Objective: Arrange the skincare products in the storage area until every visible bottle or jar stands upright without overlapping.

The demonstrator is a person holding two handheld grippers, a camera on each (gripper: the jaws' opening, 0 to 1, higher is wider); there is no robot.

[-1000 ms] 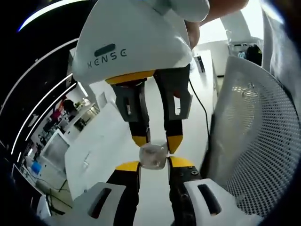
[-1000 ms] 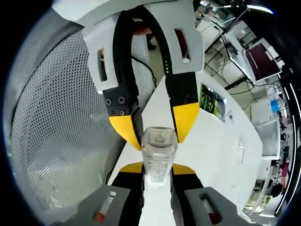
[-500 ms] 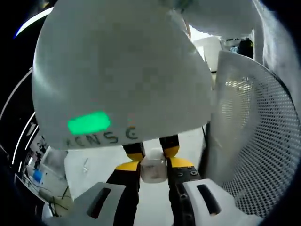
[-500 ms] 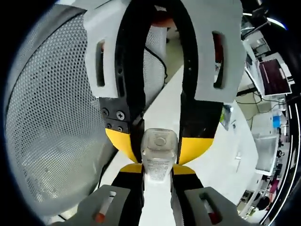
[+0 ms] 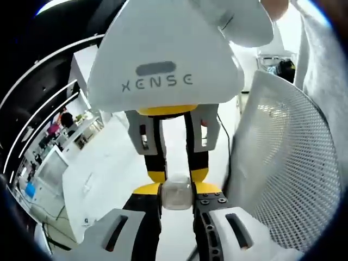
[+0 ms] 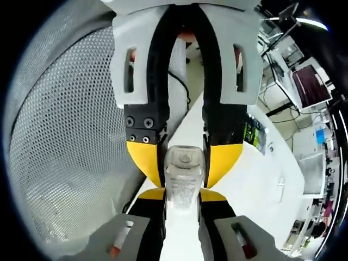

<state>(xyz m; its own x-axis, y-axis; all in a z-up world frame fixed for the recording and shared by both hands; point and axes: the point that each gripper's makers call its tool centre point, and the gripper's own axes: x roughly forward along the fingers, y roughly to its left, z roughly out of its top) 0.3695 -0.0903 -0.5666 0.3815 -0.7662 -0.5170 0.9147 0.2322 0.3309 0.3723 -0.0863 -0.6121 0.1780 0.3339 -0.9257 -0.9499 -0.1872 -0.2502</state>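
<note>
Clear bottle [image 6: 184, 182], one in number, held in the air between the two pairs of tongs, which meet nose to nose over a long white desk [image 6: 239, 179]. In the right gripper view the bottle appears along its length: a transparent squarish body with fine print on the side and a round mark on the end that faces the camera. The right tongs [image 6: 182, 197] rise from the bottom of that view with their yellow-tipped jaws pinching the near part of the bottle, while the left tongs [image 6: 184, 163] come down from the top and their yellow tips press on its far part from both sides. In the left gripper view the same bottle [image 5: 176, 193] is seen end-on, as a pale translucent block; the left tongs [image 5: 176, 190] are closed on it from below, and the right tongs [image 5: 176, 175] reach down from above, their white housing bearing the letters XENSE. A white perforated mesh panel [image 5: 293, 163], curved like a chair back, stands just beside the grasp at the right of the left gripper view; the same mesh [image 6: 65, 141] fills the left of the right gripper view. The right gripper view also takes in a monitor [image 6: 311, 81] well apart at the upper right. The left gripper view takes in a distant room with further desks at the left.
</note>
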